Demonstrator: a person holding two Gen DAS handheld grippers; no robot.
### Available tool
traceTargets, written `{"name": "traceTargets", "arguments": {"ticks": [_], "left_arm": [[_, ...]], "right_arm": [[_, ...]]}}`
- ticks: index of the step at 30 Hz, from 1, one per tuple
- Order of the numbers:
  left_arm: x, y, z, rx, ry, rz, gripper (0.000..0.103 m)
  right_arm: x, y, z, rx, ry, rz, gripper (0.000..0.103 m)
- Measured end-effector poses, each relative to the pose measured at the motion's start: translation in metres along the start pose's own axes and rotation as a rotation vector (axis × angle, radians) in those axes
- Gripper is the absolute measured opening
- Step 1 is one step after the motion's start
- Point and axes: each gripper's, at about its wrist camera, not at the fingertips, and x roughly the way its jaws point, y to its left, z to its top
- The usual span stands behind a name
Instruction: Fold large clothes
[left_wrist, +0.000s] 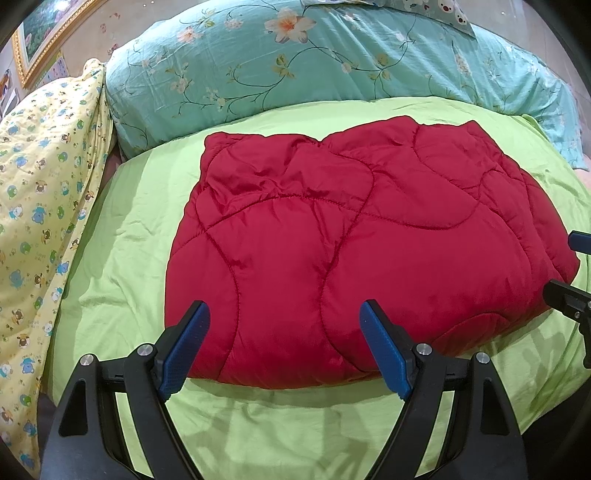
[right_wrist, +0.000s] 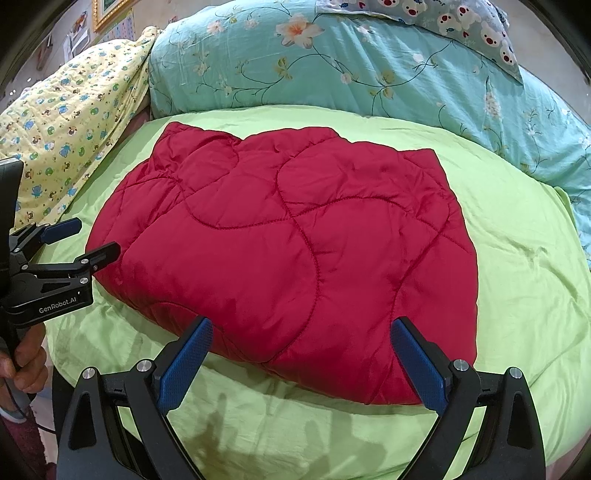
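A red quilted garment (left_wrist: 351, 243) lies folded into a thick, roughly square bundle on the lime-green sheet (left_wrist: 122, 236). The same red bundle (right_wrist: 288, 251) fills the middle of the right wrist view. My left gripper (left_wrist: 284, 328) hovers over its near edge, open, blue pads wide apart with nothing between them. In the right wrist view the left gripper (right_wrist: 94, 238) shows at the bundle's left side, held by a hand (right_wrist: 26, 365). My right gripper (right_wrist: 299, 343) is open too, above the near edge, touching nothing. Its fingertips (left_wrist: 561, 291) peek in at the right of the left wrist view.
A teal floral duvet (left_wrist: 295, 62) is piled behind the green sheet (right_wrist: 517, 277). A yellow cartoon-print quilt (left_wrist: 40, 192) lies at the left. A bear-print pillow (right_wrist: 461, 22) sits at the far back. A gold-framed picture (left_wrist: 40, 40) hangs on the wall, upper left.
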Motion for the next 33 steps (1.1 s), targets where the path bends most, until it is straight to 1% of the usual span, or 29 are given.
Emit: {"name": "traceTargets", "arguments": {"ticks": [33], "left_arm": [[0.0010,0.0016,0.0010,-0.014,0.014,-0.010,0.084]], "right_arm": [[-0.0009,0.0055,-0.0010,-0.001,0.002,-0.002,0.098]]}}
